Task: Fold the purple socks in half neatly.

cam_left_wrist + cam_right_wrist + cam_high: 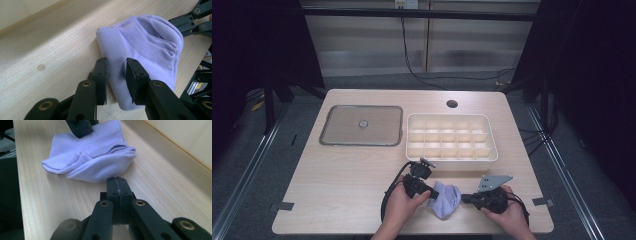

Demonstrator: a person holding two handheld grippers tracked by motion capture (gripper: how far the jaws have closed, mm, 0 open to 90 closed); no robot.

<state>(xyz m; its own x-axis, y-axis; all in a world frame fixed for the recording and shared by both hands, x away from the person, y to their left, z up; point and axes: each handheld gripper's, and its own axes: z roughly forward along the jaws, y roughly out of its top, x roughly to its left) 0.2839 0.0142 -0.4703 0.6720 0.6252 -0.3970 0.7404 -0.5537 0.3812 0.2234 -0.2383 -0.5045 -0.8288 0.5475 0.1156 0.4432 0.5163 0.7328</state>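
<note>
A folded lilac sock (446, 199) (150, 50) (95, 157) lies on the wooden table (337, 185) near its front edge, between my two grippers. My left gripper (430, 192) (116, 72) is open, its jaws standing either side of the sock's near edge, with the fabric running through the gap. My right gripper (463, 198) (117, 182) is shut with nothing in it, its tip just short of the sock's rounded side. Across the sock, the left gripper view shows the right gripper (195, 20). The left gripper's jaw (80, 127) rests at the sock's far end in the right gripper view.
A white box (452, 162) divided into several compartments stands just behind the grippers. To its left lies a flat grey-rimmed lid (362, 125) with a small knob. A round hole (452, 104) sits near the table's far edge. Bare wood stretches to the front left.
</note>
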